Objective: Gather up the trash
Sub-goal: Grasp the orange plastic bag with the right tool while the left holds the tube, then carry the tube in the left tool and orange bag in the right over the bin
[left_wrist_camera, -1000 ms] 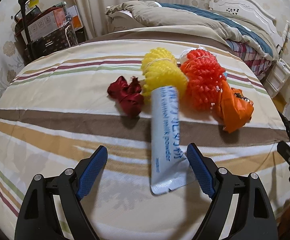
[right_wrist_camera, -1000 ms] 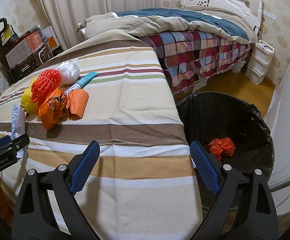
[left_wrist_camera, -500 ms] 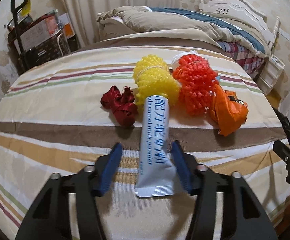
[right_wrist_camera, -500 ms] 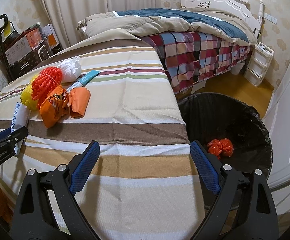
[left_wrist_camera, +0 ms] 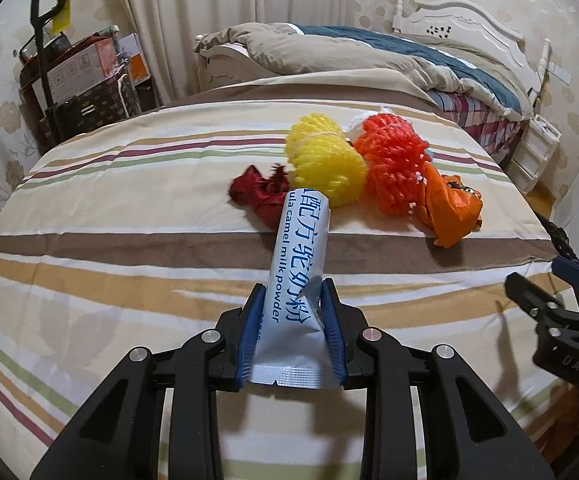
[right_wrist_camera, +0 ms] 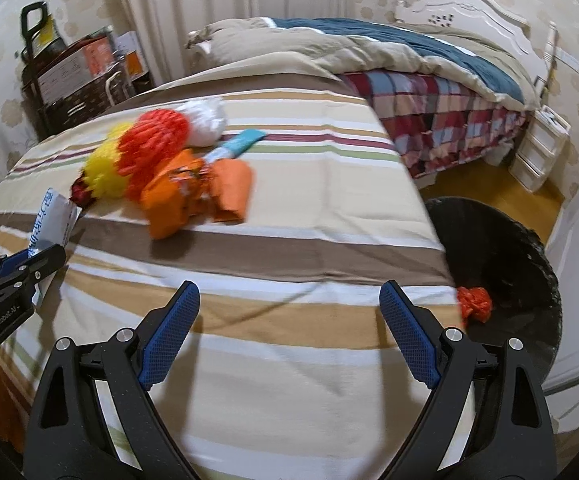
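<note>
We see a counter [left_wrist_camera: 129,240] under a striped cloth, bearing a cluster of trash toward its far right corner. A dark red wad [left_wrist_camera: 257,194], yellow foam net [left_wrist_camera: 323,162], red-orange foam net [left_wrist_camera: 393,164] and orange wrapper [left_wrist_camera: 447,208] lie touching in a row. Behind them toward the far edge sit a white wad [right_wrist_camera: 205,120] and a teal packet [right_wrist_camera: 235,146].

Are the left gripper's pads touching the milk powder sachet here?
Touching. The left wrist view shows the left gripper shut on the milk powder sachet, both blue pads pressing its creased sides.
</note>
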Available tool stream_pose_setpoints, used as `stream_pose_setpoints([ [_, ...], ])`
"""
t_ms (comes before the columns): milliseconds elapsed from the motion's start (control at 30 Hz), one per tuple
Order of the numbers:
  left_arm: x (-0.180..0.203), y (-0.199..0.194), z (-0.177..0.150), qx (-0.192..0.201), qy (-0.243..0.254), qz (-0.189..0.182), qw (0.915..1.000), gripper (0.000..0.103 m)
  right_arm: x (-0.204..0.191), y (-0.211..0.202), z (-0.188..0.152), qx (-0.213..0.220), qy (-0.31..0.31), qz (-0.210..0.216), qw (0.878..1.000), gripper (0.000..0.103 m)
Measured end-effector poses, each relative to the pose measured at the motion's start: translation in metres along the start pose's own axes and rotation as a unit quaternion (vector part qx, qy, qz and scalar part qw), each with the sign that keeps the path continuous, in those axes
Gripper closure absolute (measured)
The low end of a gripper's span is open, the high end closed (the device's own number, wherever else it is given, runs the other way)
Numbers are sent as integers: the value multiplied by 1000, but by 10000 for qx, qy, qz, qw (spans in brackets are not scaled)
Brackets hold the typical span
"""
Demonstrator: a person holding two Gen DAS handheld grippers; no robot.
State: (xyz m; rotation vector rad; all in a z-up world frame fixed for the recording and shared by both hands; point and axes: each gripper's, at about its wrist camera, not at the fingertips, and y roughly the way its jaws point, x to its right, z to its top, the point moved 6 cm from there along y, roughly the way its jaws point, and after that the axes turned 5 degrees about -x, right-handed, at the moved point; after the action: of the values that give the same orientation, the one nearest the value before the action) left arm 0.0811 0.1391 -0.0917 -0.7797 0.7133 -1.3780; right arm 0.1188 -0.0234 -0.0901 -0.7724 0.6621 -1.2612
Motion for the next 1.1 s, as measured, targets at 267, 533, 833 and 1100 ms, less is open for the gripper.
stream_pose_setpoints([
  [267, -35, -8, -5, 134, -151, 364, 9991, 72, -37, 5, 5, -24, -257, 230, 9994, 25],
  [533, -80, 0, -3, 52, -622, 541, 9966, 72, -61, 12, 18, -13, -354, 342, 9988, 43],
  [833, -98, 0, -5, 61, -847, 505, 9951, 72, -76, 22, 36, 53, -397, 254, 9989, 59],
  [1100, -98, -1, -4, 97, -819, 475, 9955, 72, -76, 24, 37, 39, -351, 310, 9989, 77],
])
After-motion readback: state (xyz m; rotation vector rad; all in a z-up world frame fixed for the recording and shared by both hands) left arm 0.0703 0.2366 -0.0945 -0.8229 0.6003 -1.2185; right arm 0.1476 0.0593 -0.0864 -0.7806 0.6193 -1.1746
